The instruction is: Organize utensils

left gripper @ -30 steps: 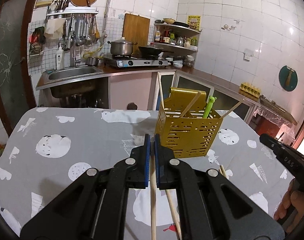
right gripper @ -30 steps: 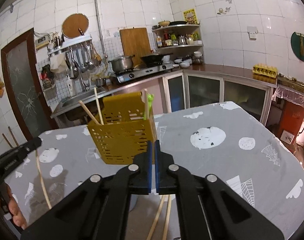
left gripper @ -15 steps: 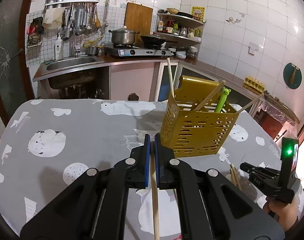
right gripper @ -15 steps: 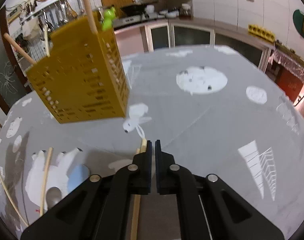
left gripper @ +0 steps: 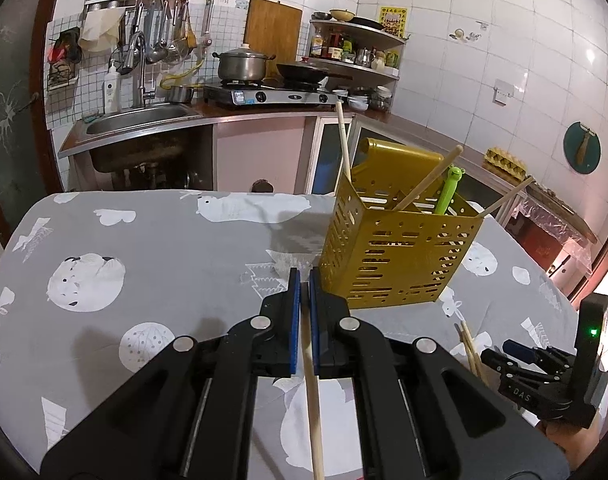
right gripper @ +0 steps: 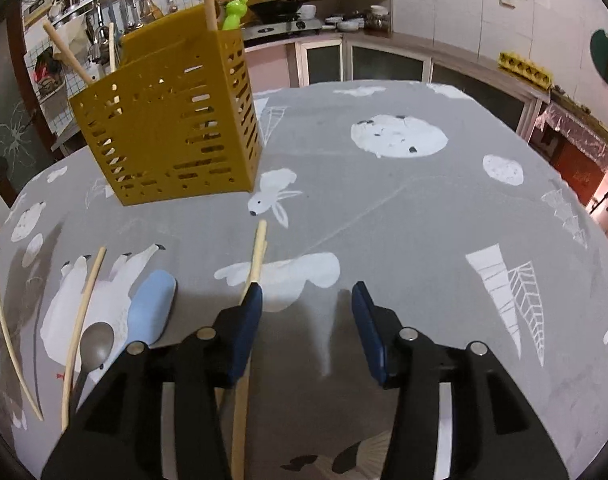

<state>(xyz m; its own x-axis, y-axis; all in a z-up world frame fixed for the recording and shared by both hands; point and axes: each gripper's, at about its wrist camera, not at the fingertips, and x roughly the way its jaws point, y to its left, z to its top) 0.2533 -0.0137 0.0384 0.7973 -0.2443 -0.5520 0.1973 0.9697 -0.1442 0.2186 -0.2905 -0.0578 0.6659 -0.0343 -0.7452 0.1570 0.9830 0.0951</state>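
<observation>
Right tool (right gripper: pixel 307 300) newly agape beside chopsticks (right gripper: pixel 258 254)

Left gripper (left gripper: pixel 304 280) is seen closed, blue pads (left gripper: pixel 293 320) pressed nearly together with only a thin gap left between them, occupied by a thin wooden stick (left gripper: pixel 313 392). It is raised above the table surface and pointed forward, roughly level.

Right gripper (right gripper: pixel 306 296) is seen spread wide, blue pads (right gripper: pixel 248 320) well apart, nothing clamped between them. It is tilted downward and held low over the table surface. In the left wrist view the right gripper (left gripper: pixel 500 354) is seen at lower right, low and pointed leftward, with a green light lit on its body; part of the holding hand (left gripper: pixel 572 438) is glimpsed under it.
</observation>
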